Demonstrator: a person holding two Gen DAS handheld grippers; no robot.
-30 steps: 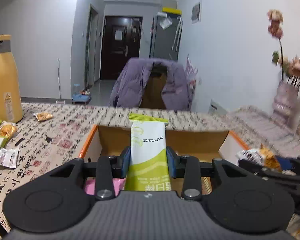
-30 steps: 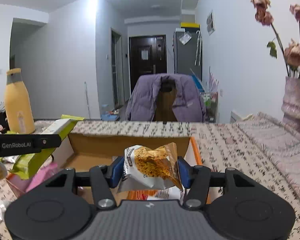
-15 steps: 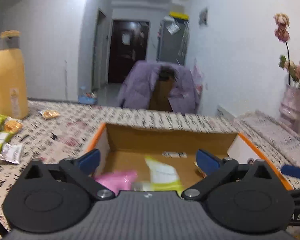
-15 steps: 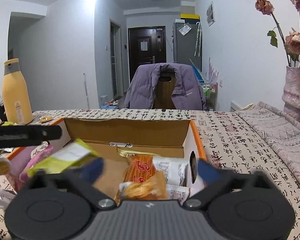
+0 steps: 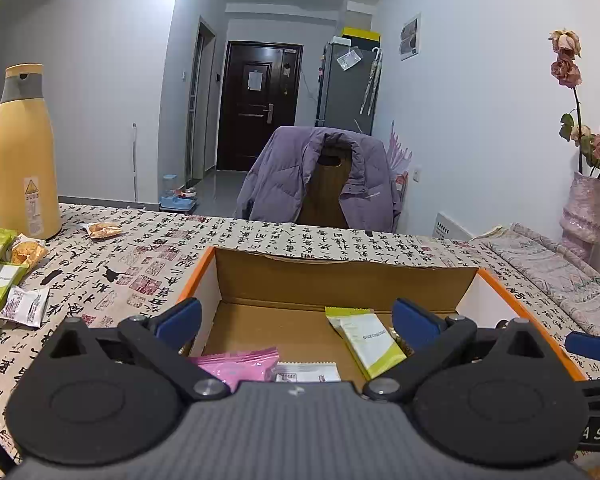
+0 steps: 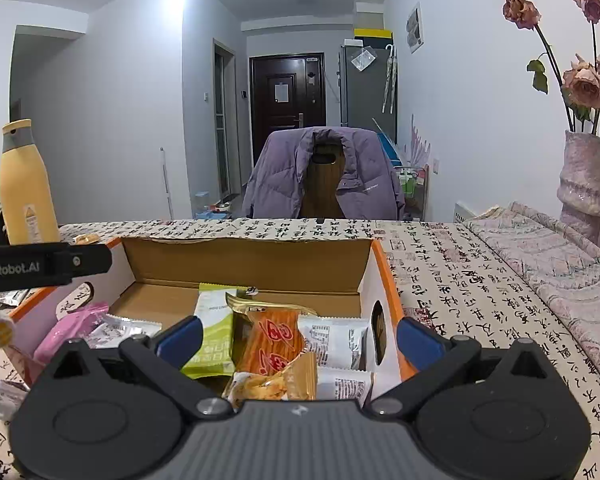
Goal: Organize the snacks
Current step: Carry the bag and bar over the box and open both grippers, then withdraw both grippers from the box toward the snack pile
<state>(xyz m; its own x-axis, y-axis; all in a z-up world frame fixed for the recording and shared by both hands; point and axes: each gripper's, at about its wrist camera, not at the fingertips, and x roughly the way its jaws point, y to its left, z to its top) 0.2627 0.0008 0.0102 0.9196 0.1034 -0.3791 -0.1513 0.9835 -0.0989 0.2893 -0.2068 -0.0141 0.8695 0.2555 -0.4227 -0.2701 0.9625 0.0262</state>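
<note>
An orange-rimmed cardboard box [image 5: 340, 280] [image 6: 244, 268] stands on the table in front of both grippers. My left gripper [image 5: 296, 322] hangs open over its near edge, nothing between the blue pads. Below it lie a green-and-white snack packet [image 5: 370, 342], a pink packet [image 5: 240, 362] and a white one [image 5: 306, 372]. My right gripper [image 6: 298, 338] is open over the box's right half, above the green packet [image 6: 214, 338], an orange-red packet [image 6: 274, 340], white packets [image 6: 334, 338] and a crumpled orange-brown snack bag [image 6: 272, 382].
Loose snack packets [image 5: 4, 276] lie on the table at the left, one more [image 5: 100, 230] farther back beside a tall yellow bottle [image 5: 22, 152]. A vase of dried roses [image 6: 586, 176] stands at the right. A chair with a purple jacket [image 5: 320, 180] is behind the table.
Both grippers went from shut to wide open. The green-and-white packet dropped from the left one and the orange-brown snack bag from the right one; both now lie in the box.
</note>
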